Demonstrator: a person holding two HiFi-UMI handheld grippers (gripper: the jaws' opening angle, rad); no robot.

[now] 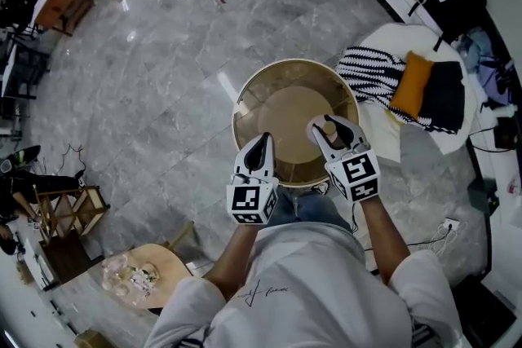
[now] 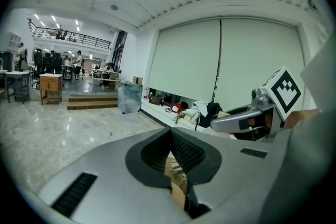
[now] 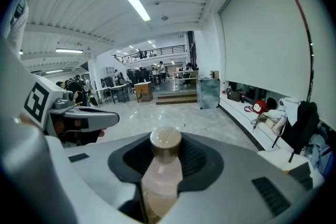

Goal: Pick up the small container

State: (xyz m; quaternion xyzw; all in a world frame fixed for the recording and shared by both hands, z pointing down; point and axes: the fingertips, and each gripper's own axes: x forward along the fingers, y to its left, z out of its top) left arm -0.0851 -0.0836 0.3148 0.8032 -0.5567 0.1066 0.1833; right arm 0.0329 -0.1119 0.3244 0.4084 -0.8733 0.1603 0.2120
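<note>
Grey marble floor [image 1: 163,77] surrounds a round wooden table [image 1: 285,106]. Right gripper [image 1: 330,132] clamps the small container [image 3: 161,173] between its jaws, cap protruding; left gripper [image 1: 260,144], alongside, has its jaws together.

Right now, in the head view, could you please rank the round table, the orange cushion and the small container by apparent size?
1. round table
2. orange cushion
3. small container: smallest, though it sits nearer the camera and only its top shows
</note>
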